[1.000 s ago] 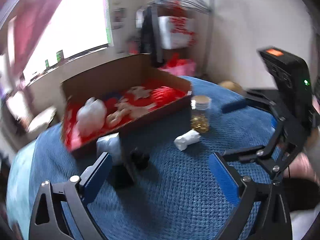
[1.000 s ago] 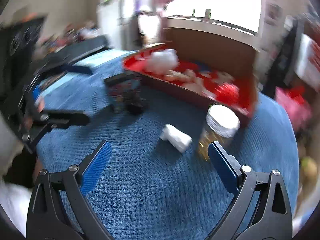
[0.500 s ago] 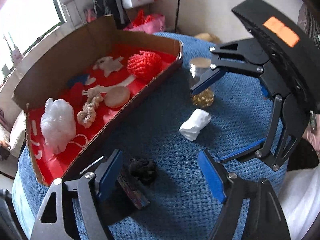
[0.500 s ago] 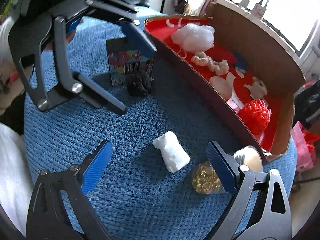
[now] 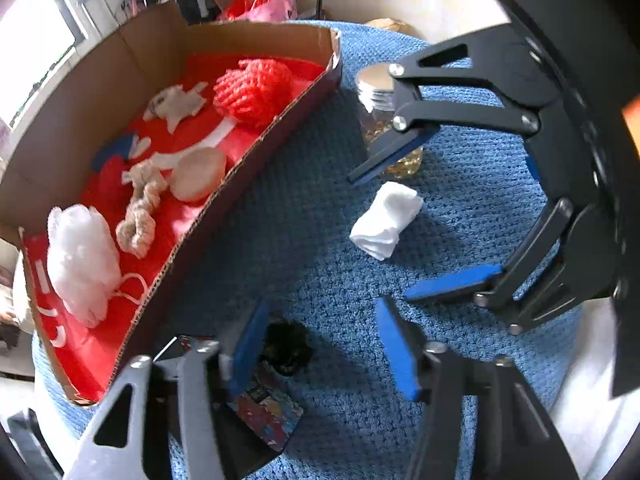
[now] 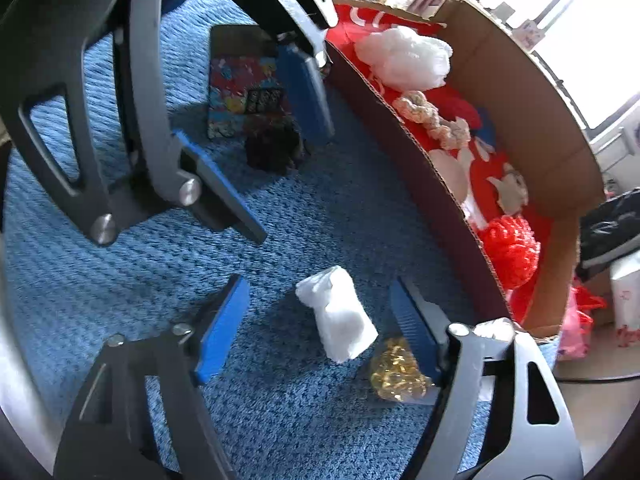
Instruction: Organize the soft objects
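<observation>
In the left wrist view, the left gripper (image 5: 320,346) sits at the bottom of the frame, pointing steeply down, with its jaws straddling a black tuft (image 5: 286,346) that lies on the blue mat (image 5: 304,216); the jaws have just been closing, yet the tuft sits by the left pad and the pads do not seem to press it, so the claw is released. The box (image 5: 256,164), upper left, already holds a white puff (image 5: 80,264), rope knot (image 5: 140,216) and red ball (image 5: 252,92), likely the sorting goal. In the right wrist view, the right gripper (image 6: 320,328), bottom centre, brackets a white roll (image 6: 340,316) just left of the jar (image 6: 400,368); its jaws have also been closing, but gaps show on both sides, so nothing is grasped. Each claw seems placed to take one leftover soft item.
</observation>
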Tool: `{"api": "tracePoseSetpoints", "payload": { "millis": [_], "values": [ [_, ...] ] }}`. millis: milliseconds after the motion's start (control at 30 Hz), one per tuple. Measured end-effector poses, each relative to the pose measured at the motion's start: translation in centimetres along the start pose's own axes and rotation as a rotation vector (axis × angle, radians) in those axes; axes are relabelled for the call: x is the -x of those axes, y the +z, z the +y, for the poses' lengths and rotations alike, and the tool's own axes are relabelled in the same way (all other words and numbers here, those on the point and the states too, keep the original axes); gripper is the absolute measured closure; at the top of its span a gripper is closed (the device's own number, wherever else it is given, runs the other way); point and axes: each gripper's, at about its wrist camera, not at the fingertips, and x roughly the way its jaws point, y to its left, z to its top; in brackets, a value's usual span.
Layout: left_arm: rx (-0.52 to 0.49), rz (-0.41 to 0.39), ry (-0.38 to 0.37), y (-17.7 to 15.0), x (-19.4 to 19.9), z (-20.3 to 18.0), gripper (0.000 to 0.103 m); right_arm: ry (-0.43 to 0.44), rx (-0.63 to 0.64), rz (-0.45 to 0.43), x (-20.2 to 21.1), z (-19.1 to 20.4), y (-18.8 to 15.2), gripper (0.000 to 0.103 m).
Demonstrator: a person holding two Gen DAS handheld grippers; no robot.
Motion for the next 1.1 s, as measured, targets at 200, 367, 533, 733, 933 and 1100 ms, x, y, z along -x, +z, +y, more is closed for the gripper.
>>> {"api": "tracePoseSetpoints", "payload": {
  "millis": [200, 367, 533, 733, 933, 1100],
  "values": [
    [-0.005, 0.008, -0.029, -0.5, 0.2, 0.2, 0.062, -0.04, 0.0, 0.002, 0.3, 0.5, 0.1, 0.069],
    [-0.003, 0.014, -0.032, -0.5, 0.0, 0.2, 0.081, -0.031, -0.005, -0.014, 0.9, 0.7, 0.0, 0.086],
    [0.01, -0.008, -0.055, -0.9, 0.5, -0.1, 0.083, 0.012, -0.037, -0.04, 1.9, 0.8, -0.3, 0.086],
    [0.068, -0.088, -0.065, -1.4, 2.1, -0.2, 0.075, 0.023, -0.082, -0.073, 2.7, 0.5, -0.8, 0.086],
    [0.132, -0.21, -0.068, -2.5, 3.8, -0.5, 0.048, 0.036, -0.139, -0.122, 4.0, 0.5, -1.7, 0.086],
    [0.197, -0.291, -0.066, -3.8, 5.0, -1.1, 0.035, 0.029, -0.185, -0.138, 4.4, 0.4, -2.4, 0.085]
  ]
}}
